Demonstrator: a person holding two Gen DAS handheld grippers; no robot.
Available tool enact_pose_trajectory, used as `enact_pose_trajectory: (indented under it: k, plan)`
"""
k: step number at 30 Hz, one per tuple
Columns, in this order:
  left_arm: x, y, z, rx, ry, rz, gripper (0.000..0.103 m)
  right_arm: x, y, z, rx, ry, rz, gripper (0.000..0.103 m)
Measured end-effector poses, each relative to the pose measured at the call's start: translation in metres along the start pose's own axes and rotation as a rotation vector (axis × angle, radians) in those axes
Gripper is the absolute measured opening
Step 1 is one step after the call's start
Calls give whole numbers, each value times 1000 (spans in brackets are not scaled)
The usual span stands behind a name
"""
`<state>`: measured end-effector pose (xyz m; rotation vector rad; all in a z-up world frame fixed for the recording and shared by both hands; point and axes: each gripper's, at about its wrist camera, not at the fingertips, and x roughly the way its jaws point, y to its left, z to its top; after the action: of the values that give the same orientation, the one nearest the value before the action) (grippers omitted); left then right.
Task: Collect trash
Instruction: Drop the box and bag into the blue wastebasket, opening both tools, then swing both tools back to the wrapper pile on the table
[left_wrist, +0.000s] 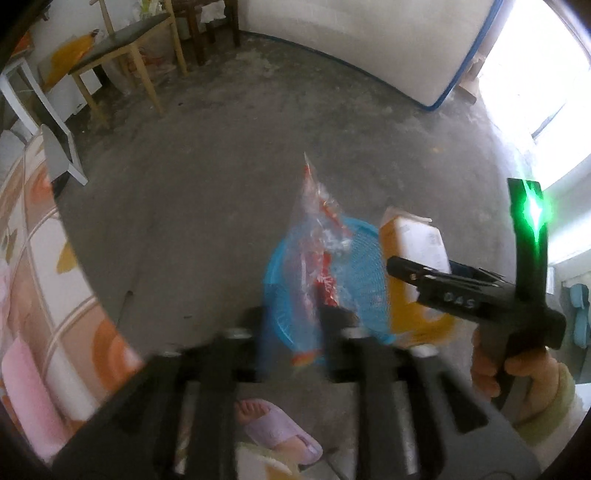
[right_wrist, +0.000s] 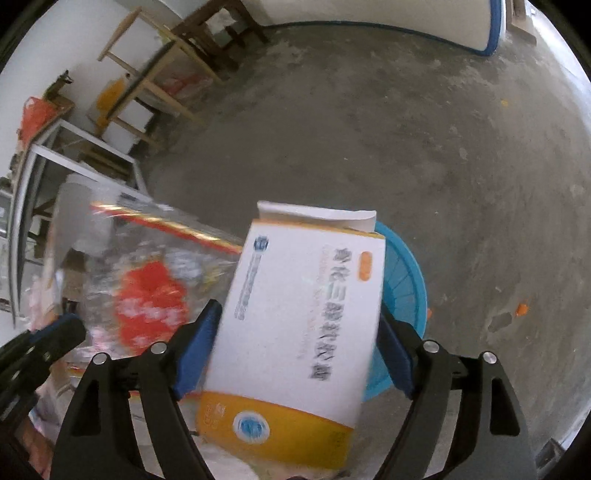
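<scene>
Trash held over a blue basket

The blue basket (left_wrist: 365, 273) sits on the grey floor (left_wrist: 207, 155); what lies inside it is hidden. The left gripper (left_wrist: 295, 332) is above it, fingers partly spread, a clear plastic bag (left_wrist: 314, 236) with red print between them. The right gripper (right_wrist: 291, 354) has wide fingers around a white and orange box (right_wrist: 299, 314), also above the basket.

Plainly a lived-in home room: bare concrete floor (left_wrist: 229, 140), wooden chairs (left_wrist: 129, 55) by the wall, patterned bedding (left_wrist: 33, 280), slippered foot (left_wrist: 277, 432).
</scene>
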<state>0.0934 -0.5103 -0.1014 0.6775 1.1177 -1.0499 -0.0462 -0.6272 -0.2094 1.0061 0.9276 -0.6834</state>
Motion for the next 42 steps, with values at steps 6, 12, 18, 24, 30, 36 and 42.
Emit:
enact_pose_trajectory:
  k: [6, 12, 18, 24, 30, 36, 42]
  plan:
    - [-4, -9, -4, 4, -11, -13, 39, 16, -15, 2, -31, -16, -68, 82]
    - [-48, -2, -12, 14, -90, 2, 40, -19, -20, -15, -37, -92, -48, 82]
    - [-118, 10, -41, -27, -221, -14, 47, -67, -5, -41, -96, -162, -48, 82]
    - [-173, 27, -97, -77, -297, 15, 60, -119, 37, -69, -219, -214, -47, 87]
    - [-214, 69, -166, -173, -351, 101, 60, -158, 99, -97, -375, -265, -57, 97]
    - [-254, 127, -246, -350, -419, 150, 83, -167, 175, -126, -535, -274, -147, 97]
    - [-277, 184, -340, -579, -469, 85, 95, -175, 246, -172, -730, -323, -35, 97]
